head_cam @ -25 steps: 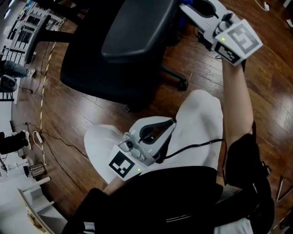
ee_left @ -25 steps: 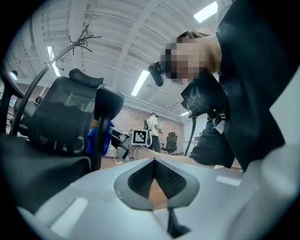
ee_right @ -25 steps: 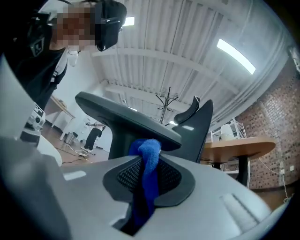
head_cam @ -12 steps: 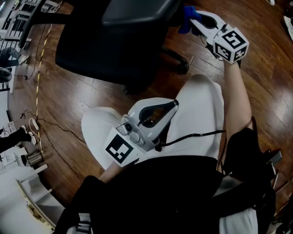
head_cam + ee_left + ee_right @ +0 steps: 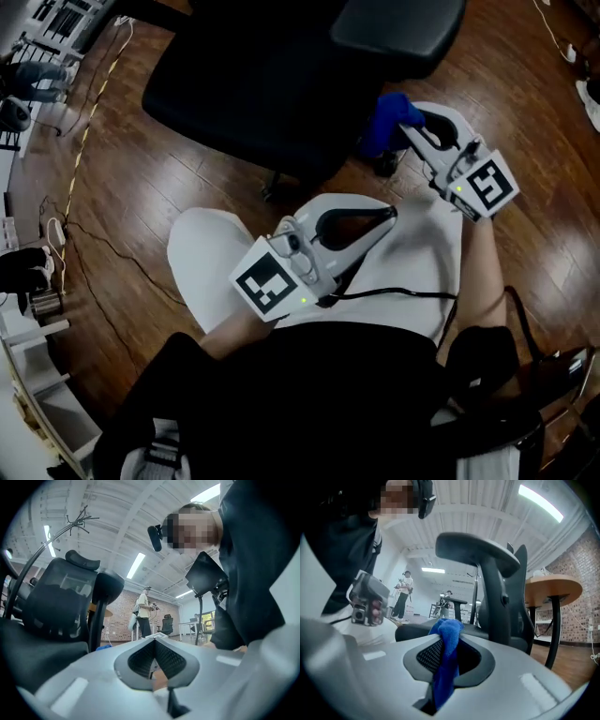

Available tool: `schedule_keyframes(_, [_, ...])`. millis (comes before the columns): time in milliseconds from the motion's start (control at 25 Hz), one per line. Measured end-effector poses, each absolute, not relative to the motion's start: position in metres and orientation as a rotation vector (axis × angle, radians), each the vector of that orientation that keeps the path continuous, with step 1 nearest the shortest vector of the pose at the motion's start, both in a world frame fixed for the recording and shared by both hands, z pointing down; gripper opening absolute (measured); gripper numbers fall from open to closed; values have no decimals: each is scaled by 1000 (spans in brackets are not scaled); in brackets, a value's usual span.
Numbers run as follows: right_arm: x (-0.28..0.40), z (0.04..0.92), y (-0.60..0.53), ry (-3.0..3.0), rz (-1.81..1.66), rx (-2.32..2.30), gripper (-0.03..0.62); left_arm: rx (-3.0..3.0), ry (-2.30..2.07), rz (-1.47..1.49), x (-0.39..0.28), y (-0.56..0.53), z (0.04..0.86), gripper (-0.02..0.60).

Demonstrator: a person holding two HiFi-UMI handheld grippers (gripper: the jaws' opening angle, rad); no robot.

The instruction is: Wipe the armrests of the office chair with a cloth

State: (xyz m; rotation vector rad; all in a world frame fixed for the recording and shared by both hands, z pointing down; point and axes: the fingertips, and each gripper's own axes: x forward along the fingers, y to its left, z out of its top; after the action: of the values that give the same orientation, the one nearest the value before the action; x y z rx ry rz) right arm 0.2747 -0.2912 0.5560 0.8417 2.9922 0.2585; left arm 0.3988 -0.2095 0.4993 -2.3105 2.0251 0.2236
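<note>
Closest to you, the left tool [image 5: 390, 214] lies across your lap over your white trouser leg [image 5: 211, 258], its marker cube toward your body and its tips pointing toward the chair. In the left gripper view the left tool [image 5: 154, 640] has its jaws clenched tip to tip, and no object sits between the ribbed pads. A black cable [image 5: 394, 295] runs from it across your thigh.

Just beyond, to your right, the right tool [image 5: 405, 129] is held out over the wooden floor [image 5: 141, 206], above your knee. Its jaws are clamped on the blue cloth [image 5: 386, 120]. In the right gripper view the cloth [image 5: 446, 660] is pinched between the pads of the right tool [image 5: 449, 637], bunched up above the tips and trailing down through the gap toward the camera.

The cloth is not on an armrest. It hangs beside the chair's lower frame, with the near armrest [image 5: 398, 33] higher and farther on; from the right gripper view that armrest [image 5: 476, 550] stands above and behind the cloth, clearly apart from it.

Past the tools sits the black office chair [image 5: 253, 84], its seat broad and dark. A thin cable [image 5: 112, 272] trails over the floor on your left. Far off in the left gripper view, a person [image 5: 143, 613] stands before a brick wall.
</note>
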Motion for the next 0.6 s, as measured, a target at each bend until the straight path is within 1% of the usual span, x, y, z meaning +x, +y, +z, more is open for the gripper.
schedule_keyframes(120, [282,497,-267,2884,218,850,48,-2264,2029,289,375,-203,482,5])
schedule_keyframes(240, [298,453,-244,2903,187,837,48,-2293,2048,356,369,-190,455,5])
schedule_keyframes(440, [351,420,-191,3076,6,896,49,-2464,2084,256,377,-163,389,5])
schedule_keyframes(600, [378,386,-172,3165,-148,971,49,-2497,2165,112,372,-150,364,5])
